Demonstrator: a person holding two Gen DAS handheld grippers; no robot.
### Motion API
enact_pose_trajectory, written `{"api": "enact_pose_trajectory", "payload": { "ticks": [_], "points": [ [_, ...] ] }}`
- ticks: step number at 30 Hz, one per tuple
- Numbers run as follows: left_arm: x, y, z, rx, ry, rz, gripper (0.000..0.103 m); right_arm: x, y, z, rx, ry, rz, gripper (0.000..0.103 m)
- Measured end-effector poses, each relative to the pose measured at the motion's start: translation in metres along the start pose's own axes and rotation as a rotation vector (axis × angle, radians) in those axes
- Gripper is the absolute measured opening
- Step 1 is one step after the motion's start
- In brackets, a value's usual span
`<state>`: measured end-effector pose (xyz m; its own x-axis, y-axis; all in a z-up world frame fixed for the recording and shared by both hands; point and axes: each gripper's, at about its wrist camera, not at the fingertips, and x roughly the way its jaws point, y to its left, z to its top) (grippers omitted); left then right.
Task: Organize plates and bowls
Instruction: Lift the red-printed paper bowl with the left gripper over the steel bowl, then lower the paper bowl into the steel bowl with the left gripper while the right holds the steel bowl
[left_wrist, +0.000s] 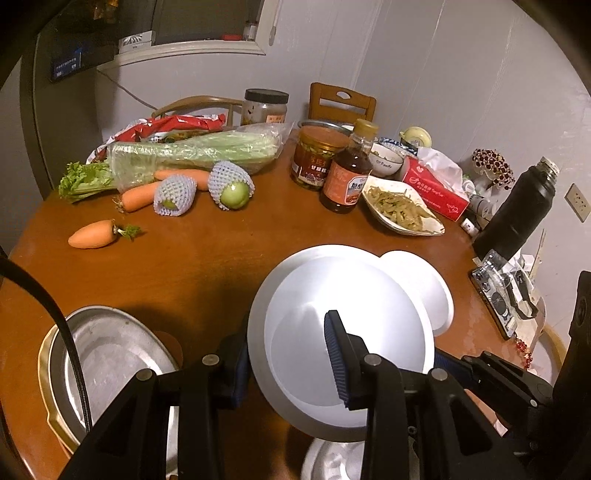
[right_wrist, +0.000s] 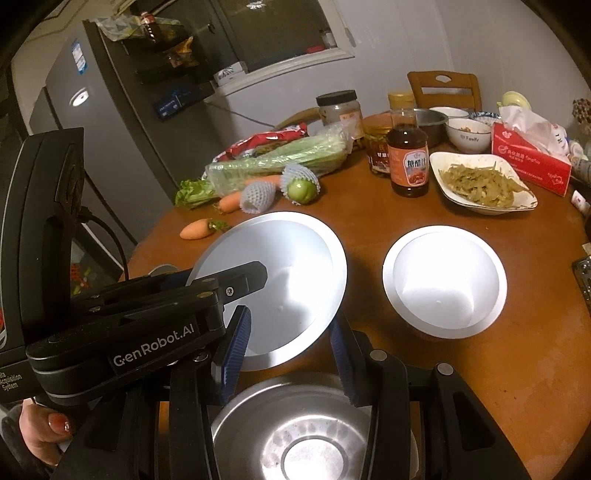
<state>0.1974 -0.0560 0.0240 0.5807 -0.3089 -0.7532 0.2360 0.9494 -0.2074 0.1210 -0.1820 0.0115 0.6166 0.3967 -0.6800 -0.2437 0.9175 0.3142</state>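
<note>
- Left gripper (left_wrist: 288, 365), closest to the lens at 8 o'clock in the right wrist view, is pinching the near rim of a white plate (right_wrist: 288, 280): one pad lies on the inner face and the other sits behind.
- That plate, the task's piece in hand, hangs tilted and clear of the table (right_wrist: 369, 229). I judge it is being carried to a stack rather than set down where it is.
- At 6 o'clock the right gripper (right_wrist: 290, 350) is spread wide with nothing between its pads. It hovers over a steel bowl (right_wrist: 314, 443), probably waiting its turn.
- At 3 o'clock a white bowl (right_wrist: 443, 284) sits upright on the table, well apart from the plate. It looks a likely partner for stacking.
- In the left wrist view, an oval steel tray (left_wrist: 110, 354) lies at 8 o'clock.
- Counted: two white pieces and two steel ones. The food is pushed toward 12 o'clock, which leaves working room. It includes three carrots (left_wrist: 96, 234), two netted fruits (left_wrist: 173, 195), one sauce bottle (right_wrist: 408, 162) and one dish of shredded greens (right_wrist: 484, 184).
</note>
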Motion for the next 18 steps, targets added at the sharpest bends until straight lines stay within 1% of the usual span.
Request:
{"api": "enact_pose_trajectory", "payload": {
  "ticks": [4, 18],
  "points": [
    [-0.014, -0.006, -0.004, 0.007, -0.023, -0.001, 0.037, -0.013, 0.005, -0.003, -0.012, -0.023, 0.000, 0.045],
    [-0.050, -0.029, -0.020, 0.042, -0.067, 0.008, 0.037, -0.057, 0.013, -0.021, -0.030, -0.080, 0.009, 0.045]
  ]
}}
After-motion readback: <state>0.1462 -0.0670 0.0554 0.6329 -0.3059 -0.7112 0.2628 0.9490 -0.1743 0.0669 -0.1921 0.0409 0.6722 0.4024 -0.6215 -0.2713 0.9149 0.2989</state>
